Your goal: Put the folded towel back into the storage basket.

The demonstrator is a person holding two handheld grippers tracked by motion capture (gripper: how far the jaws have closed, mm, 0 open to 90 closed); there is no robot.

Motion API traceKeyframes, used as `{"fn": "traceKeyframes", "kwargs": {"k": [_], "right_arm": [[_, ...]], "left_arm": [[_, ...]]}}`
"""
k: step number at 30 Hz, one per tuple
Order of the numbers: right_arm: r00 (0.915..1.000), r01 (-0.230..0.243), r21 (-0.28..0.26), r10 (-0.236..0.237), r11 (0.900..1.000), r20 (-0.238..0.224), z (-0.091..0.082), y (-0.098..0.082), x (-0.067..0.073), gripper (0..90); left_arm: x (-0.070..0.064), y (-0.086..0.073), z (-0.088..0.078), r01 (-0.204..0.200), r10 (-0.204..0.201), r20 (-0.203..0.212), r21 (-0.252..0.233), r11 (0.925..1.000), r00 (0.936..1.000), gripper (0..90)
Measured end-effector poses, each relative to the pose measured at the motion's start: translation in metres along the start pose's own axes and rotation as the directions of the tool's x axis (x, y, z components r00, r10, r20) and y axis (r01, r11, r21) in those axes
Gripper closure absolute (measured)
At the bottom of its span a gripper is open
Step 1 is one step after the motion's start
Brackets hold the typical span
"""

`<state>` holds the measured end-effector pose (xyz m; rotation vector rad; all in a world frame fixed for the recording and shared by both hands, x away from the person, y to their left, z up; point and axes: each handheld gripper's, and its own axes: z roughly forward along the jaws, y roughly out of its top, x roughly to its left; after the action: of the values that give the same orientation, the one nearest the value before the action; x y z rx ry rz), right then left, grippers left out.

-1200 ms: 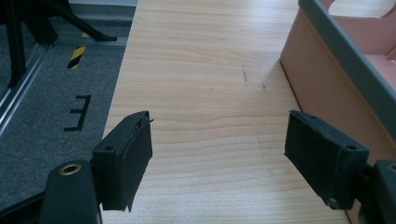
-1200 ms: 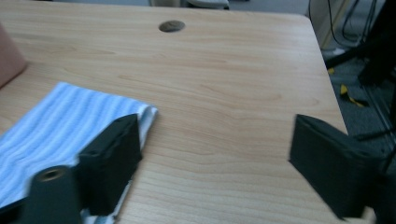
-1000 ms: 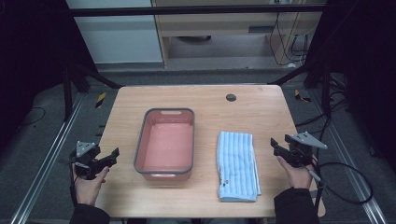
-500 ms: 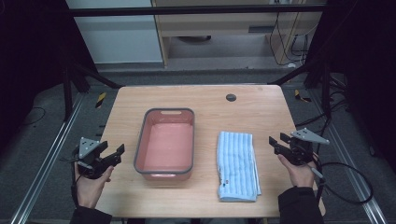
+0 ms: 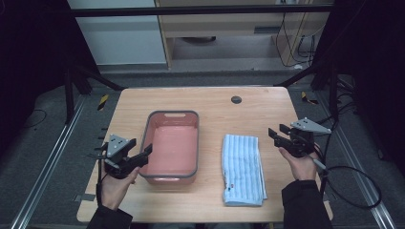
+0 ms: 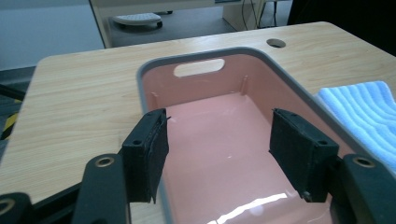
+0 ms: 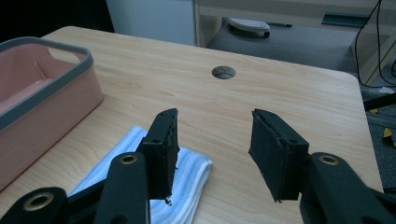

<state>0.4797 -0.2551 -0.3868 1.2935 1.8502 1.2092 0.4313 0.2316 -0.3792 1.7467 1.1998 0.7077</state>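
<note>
In the high view the pink tub (image 5: 172, 145) is seen at the centre of the table (image 5: 248, 112), with the blue striped towel (image 5: 242, 168) laid flat just right of it. The left tongs (image 5: 145, 153) are held at the tub's lower left rim, perhaps over it; the jaws are spread and have just been closing, nothing pinched. The right tongs (image 5: 278, 134), right of the towel's upper edge, are likewise spread, closing, empty.

towel (image 7: 140, 186) | near end cut off by frame edge, right gripper view
</note>
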Motion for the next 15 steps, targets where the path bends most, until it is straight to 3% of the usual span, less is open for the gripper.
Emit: {"fn": "traceKeyframes", "kwargs": {"k": [10, 15], "right_arm": [[0.9998, 0.004, -0.006, -0.004, 1.000, -0.017, 0.007, 0.009, 0.002, 57.2], [0.9993, 0.011, 0.007, -0.011, 1.000, -0.035, 0.015, 0.011, 0.004, 60.0]], "left_arm": [[-0.037, 0.003, 0.015, -0.043, 0.043, 0.054, 0.010, 0.9990, 0.9976, 40.0], [-0.066, 0.003, 0.023, -0.063, 0.061, 0.113, 0.014, 0.9979, 0.9917, 40.5]]}}
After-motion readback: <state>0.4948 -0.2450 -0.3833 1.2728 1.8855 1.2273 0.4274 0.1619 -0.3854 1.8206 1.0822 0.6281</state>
